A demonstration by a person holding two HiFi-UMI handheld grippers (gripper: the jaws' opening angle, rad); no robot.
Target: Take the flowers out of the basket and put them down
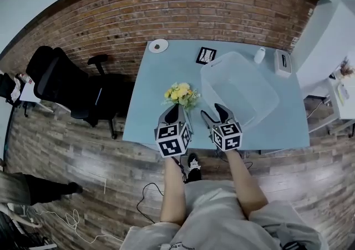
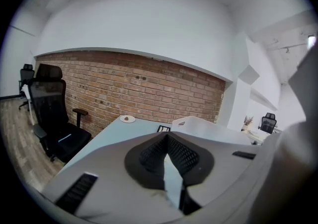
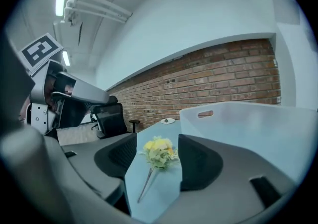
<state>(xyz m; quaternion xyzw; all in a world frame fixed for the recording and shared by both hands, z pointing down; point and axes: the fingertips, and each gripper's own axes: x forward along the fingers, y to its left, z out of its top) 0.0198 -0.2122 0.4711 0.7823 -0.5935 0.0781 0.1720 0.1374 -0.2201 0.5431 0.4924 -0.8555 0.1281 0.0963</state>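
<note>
A small bunch of yellow flowers (image 1: 181,94) with green leaves lies on the pale blue table (image 1: 144,105), left of the clear plastic basket (image 1: 260,85). My left gripper (image 1: 173,109) hovers just this side of the flowers, its jaw tips meeting with nothing between them (image 2: 166,137). My right gripper (image 1: 215,113) stands open near the basket's front corner. In the right gripper view the flowers (image 3: 159,152) lie on the table ahead, seen through the gap of the open right gripper (image 3: 156,138), stem towards me, untouched. The basket (image 3: 248,123) rises at the right.
A black office chair (image 1: 61,80) stands left of the table. At the table's far edge sit a white round dish (image 1: 158,45), a black card (image 1: 206,55), a white bottle (image 1: 259,55) and a white box (image 1: 283,62). A white desk (image 1: 333,38) stands at the right.
</note>
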